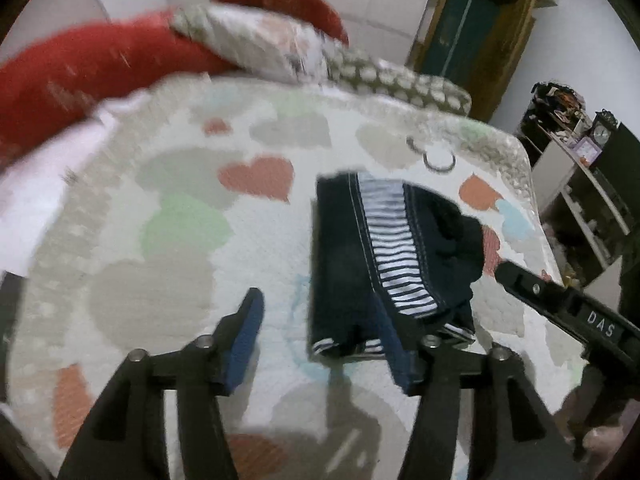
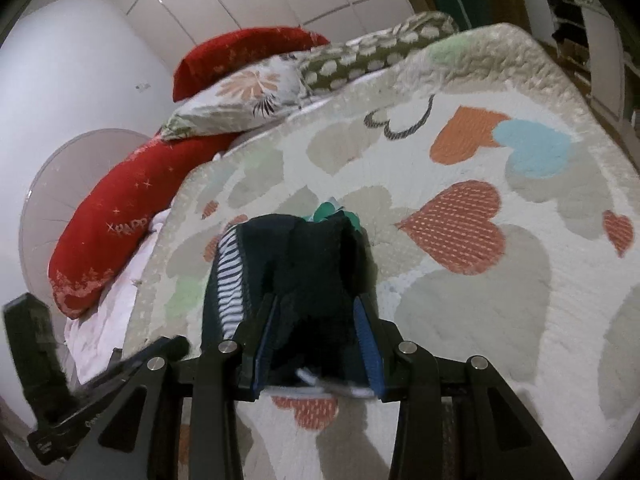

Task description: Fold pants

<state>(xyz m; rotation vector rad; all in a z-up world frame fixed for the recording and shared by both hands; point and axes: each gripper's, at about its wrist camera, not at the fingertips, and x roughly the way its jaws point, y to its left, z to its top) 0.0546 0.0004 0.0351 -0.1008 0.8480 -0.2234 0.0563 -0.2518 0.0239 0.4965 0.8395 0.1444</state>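
The dark navy pants (image 1: 360,264) with a white-striped side panel lie folded into a small bundle on the heart-patterned blanket (image 1: 160,240). My left gripper (image 1: 320,336) is open, its right finger against the bundle's near edge, its left finger over bare blanket. The right gripper's arm (image 1: 560,304) comes in from the right beside the bundle. In the right wrist view the pants (image 2: 304,264) sit between the fingers of my right gripper (image 2: 316,344). The jaws stand wide on either side of the cloth without pinching it.
Red pillows (image 2: 120,216) and a floral pillow (image 2: 236,96) lie at the blanket's far side by a white wall. A dark door (image 1: 472,12) and shelves with clutter (image 1: 572,152) stand beyond the bed's right edge. The left gripper's body (image 2: 48,376) shows at lower left.
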